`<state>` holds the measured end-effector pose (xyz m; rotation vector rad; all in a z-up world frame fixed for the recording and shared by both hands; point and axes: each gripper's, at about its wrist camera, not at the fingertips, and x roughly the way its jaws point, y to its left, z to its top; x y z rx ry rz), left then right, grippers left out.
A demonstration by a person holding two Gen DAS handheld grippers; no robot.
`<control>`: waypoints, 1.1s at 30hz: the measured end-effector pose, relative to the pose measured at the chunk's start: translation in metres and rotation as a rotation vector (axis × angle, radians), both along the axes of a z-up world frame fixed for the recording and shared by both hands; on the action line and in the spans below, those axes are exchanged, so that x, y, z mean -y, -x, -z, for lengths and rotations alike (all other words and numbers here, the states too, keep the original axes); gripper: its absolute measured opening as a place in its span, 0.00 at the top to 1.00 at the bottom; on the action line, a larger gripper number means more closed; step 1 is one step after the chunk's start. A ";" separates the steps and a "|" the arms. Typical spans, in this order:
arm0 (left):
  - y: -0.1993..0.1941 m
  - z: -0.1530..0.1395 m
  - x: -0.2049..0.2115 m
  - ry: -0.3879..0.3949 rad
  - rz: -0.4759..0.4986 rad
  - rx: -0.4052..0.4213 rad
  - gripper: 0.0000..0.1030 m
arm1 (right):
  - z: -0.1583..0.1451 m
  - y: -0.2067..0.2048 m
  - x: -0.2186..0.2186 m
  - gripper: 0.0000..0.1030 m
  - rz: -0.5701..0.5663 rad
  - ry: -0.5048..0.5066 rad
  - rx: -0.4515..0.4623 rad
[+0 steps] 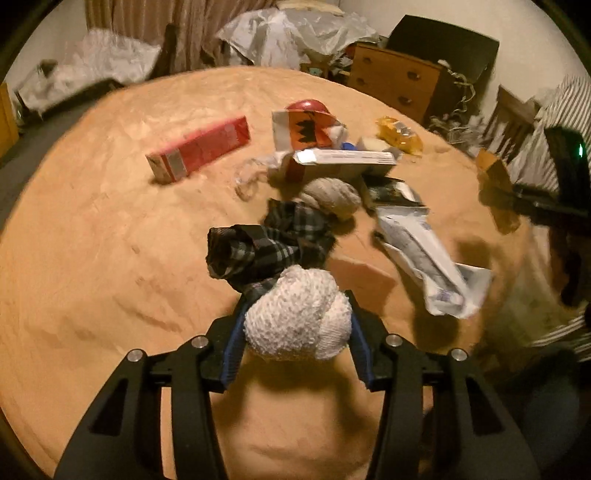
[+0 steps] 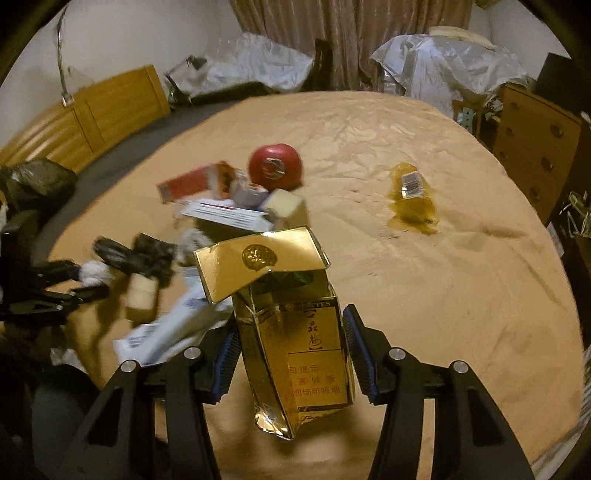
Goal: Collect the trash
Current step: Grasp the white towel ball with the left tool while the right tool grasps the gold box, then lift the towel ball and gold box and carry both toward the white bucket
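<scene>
My left gripper [image 1: 295, 306] is shut on a white knitted balled sock [image 1: 299, 321], held just above the tan bedspread [image 1: 92, 258]. Beyond it lie a dark plaid cloth [image 1: 266, 251], a grey balled sock [image 1: 332, 195], a white printed pouch [image 1: 424, 254], a white carton [image 1: 343, 158] and a red box [image 1: 199, 147]. My right gripper [image 2: 291, 325] is shut on a gold cigarette pack [image 2: 295, 354] with its lid flipped open, held clear of the bed. A red round tin [image 2: 275, 166] and a yellow wrapper [image 2: 413, 195] lie farther back.
A wooden chest of drawers [image 1: 395, 81] stands past the bed's far right. Crumpled silver plastic sheets [image 2: 443, 62] and a curtain [image 2: 351, 33] line the back wall. A wooden headboard [image 2: 92, 114] runs along the left, with a dark bag [image 2: 37, 181] near it.
</scene>
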<state>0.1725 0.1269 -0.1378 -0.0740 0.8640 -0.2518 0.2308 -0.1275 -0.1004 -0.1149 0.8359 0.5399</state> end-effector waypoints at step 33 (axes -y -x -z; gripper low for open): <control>0.083 -0.051 0.000 -0.031 -0.194 0.209 0.60 | -0.024 0.058 -0.019 0.47 0.025 -0.062 0.105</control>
